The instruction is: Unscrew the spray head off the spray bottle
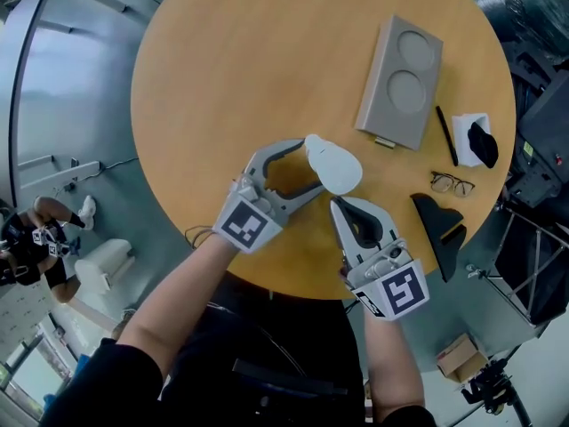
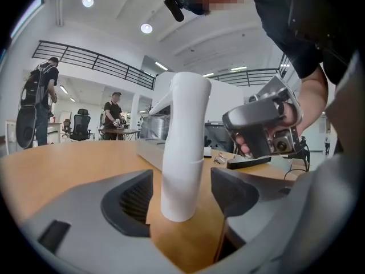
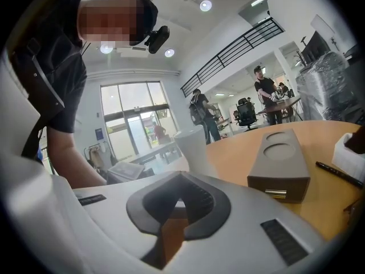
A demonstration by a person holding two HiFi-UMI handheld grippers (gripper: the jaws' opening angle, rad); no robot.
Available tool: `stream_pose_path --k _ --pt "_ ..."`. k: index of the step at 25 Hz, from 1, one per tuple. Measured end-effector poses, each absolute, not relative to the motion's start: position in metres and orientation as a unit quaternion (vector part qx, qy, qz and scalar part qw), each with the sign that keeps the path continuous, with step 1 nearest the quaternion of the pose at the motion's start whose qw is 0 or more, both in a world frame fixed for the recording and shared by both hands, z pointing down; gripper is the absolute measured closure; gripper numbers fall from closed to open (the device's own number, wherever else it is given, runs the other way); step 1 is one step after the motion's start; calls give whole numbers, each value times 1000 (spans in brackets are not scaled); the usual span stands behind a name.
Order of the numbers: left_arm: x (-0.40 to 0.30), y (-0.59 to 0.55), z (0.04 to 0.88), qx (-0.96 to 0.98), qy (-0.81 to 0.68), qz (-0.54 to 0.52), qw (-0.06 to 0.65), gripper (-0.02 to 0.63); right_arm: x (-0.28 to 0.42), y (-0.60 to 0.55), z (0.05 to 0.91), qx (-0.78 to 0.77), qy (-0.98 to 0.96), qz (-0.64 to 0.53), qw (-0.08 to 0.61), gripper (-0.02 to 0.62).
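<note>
A white spray bottle (image 1: 338, 167) stands upright on the round wooden table (image 1: 231, 69), near its front edge, with its spray head on top. My left gripper (image 1: 313, 164) reaches in from the left, its jaws open on either side of the bottle. In the left gripper view the bottle's body (image 2: 183, 153) rises between the two dark pads (image 2: 132, 201), with a gap on each side. My right gripper (image 1: 337, 205) is shut and empty, just in front of the bottle. In the right gripper view the bottle (image 3: 194, 147) shows beyond the shut jaws.
A grey box (image 1: 400, 83) with two round recesses lies at the back right. To its right are a black pen (image 1: 445, 135), a white block with a black item (image 1: 474, 139), glasses (image 1: 452, 183) and a black wedge-shaped thing (image 1: 440, 229). People stand far off.
</note>
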State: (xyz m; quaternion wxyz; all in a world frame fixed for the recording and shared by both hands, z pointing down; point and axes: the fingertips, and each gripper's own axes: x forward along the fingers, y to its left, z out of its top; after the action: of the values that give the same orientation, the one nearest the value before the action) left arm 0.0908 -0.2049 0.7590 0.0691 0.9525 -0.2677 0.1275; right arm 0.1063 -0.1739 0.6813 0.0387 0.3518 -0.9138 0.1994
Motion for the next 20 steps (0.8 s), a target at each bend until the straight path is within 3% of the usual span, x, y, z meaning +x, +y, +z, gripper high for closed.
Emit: stream_pose_path --k 20 --pt "147 -234 770 959 -259 106 51 244 137 -159 697 373 -902 214 38 583"
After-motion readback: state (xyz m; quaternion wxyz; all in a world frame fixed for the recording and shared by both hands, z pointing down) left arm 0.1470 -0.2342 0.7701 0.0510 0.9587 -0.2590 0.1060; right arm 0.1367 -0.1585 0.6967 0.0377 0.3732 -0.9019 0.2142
